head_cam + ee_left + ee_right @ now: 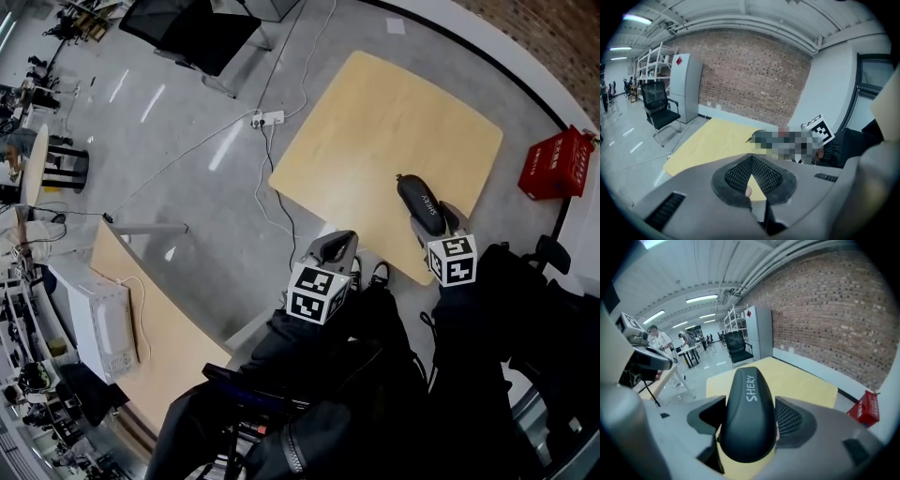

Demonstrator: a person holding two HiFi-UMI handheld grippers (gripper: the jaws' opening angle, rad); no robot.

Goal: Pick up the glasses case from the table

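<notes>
Right tongs (429,217) clamped around black SHERY glasses case (415,195), over near edge of light wooden table (375,122), left tongs (335,248) closed on nothing, beside the table

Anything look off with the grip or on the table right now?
Nothing stands out. The glasses case lies lengthwise between the jaws of the right gripper. It is closed, shows no visible damage, and sits above the near edge of the table. The left gripper is shut on nothing, off the table.

The right gripper (431,223) reached forward, jaws clamped on the glasses case (412,192); the left gripper (336,244) hung lower beside it, jaws closed, empty.
</notes>
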